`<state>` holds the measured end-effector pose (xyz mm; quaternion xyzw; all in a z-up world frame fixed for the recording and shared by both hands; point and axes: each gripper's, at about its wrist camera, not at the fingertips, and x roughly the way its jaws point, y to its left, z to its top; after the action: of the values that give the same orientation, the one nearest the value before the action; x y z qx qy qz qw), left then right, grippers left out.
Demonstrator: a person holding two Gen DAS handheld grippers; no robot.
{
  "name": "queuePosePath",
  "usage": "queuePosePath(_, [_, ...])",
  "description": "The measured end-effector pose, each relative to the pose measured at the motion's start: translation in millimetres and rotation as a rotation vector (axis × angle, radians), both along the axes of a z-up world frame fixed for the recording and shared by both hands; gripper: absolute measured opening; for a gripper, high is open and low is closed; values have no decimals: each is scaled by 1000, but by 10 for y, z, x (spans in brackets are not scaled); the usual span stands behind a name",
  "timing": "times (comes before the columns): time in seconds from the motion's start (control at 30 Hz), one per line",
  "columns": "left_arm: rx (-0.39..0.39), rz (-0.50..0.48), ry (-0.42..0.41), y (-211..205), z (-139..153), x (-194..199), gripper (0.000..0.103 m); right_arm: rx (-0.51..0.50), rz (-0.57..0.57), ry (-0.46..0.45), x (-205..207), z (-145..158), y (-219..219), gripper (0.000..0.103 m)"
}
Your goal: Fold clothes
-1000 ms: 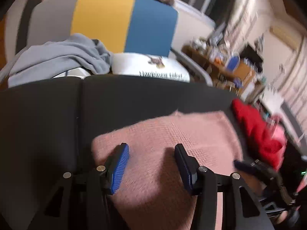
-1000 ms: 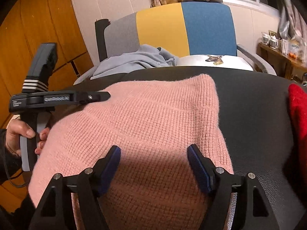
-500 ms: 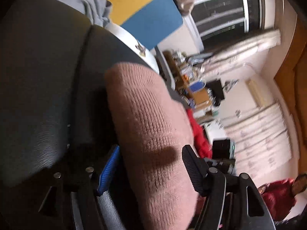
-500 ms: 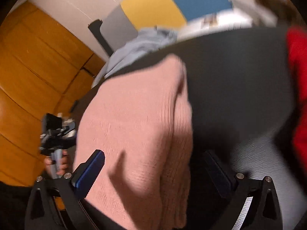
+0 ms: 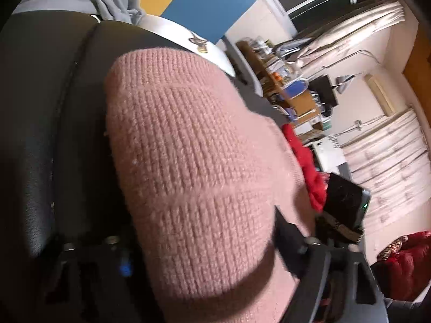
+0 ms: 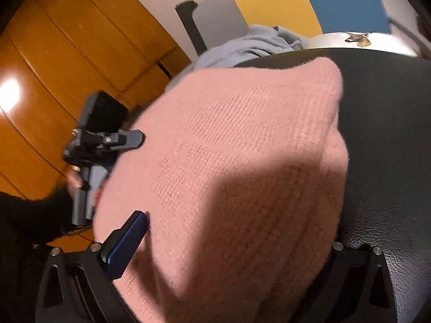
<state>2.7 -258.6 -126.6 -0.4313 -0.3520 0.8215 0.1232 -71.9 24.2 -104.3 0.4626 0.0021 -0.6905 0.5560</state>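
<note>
We look out along each tool's fingers, very close, tilted: left faces the room's right side, right faces the wooden wall. Both share the pink sweater point(image 5: 194, 167) point(image 6: 242, 161).

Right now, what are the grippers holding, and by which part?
Both straddle the folded pink knitted sweater at its near edge, one at each side; whether either gripper is clamped on it cannot be told.

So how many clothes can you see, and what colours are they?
Pink: 1, the knitted pink sweater lying on the black cushion.
Grey: 1, the grey garment crumpled behind the cushion.
Red: 1, the red garment past the sweater's far side.
White: 1, the white printed piece, though it may be a pillow.
Total: 4.
</note>
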Motion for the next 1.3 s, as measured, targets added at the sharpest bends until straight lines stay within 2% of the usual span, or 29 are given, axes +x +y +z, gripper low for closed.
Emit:
queuePosePath(0.07, [20, 17, 18, -24, 3, 76, 61, 14, -20, -17, 25, 11, -25, 103])
queuePosePath(0.13, [34, 30, 35, -21, 8, 193, 57, 9, -45, -50, 51, 12, -27, 101])
queuePosePath(0.17, [39, 35, 43, -20, 15, 267, 56, 7, -58, -67, 64, 12, -27, 92])
queuePosePath(0.2, [42, 34, 52, -18, 27, 353, 55, 5, -70, -84, 77, 13, -28, 77])
queuePosePath(0.3, [52, 42, 74, -51, 62, 624, 54, -3, -108, -134, 116, 15, -31, 58])
queuePosePath(0.4, [62, 74, 106, -179, 169, 1003, 53, -16, -139, -187, 172, 11, -47, 54])
queuePosePath(0.53, [30, 139, 195, -469, 493, 1593, 53, -118, -85, -283, 467, -70, -374, 53])
queuePosePath(0.63, [-12, 212, 257, -771, 747, 2031, 53, -179, 8, -335, 706, -47, -890, 53])
queuePosePath(0.73, [-75, 323, 324, -1139, 1017, 2564, 53, -214, 133, -337, 909, 114, -1573, 53])
queuePosePath(0.87, [-153, 532, 430, -1808, 1418, 3387, 53, -244, 333, -289, 1262, 523, -2713, 53])
queuePosePath(1.03, [-262, 822, 541, -2518, 1833, 4236, 53, -318, 570, -203, 1788, 1263, -4198, 53])
queuePosePath(1.1, [-266, 935, 516, -2816, 1823, 4503, 53, -327, 643, -155, 1989, 1534, -4720, 53])
queuePosePath(1.13, [-241, 988, 473, -2993, 1753, 4602, 53, -326, 673, -135, 2088, 1651, -4994, 53])
queuePosePath(1.17, [-188, 1046, 397, -3202, 1577, 4658, 53, -311, 696, -111, 2172, 1708, -5200, 53])
queuePosePath(1.23, [-148, 1131, 240, -3507, 1173, 4667, 53, -204, 712, -44, 2352, 1616, -5650, 53])
queuePosePath(1.27, [-163, 1169, 160, -3614, 998, 4676, 55, -140, 713, -15, 2432, 1525, -5860, 53])
queuePosePath(1.3, [-142, 1194, 139, -3691, 851, 4705, 56, -70, 703, 20, 2499, 1400, -6053, 53])
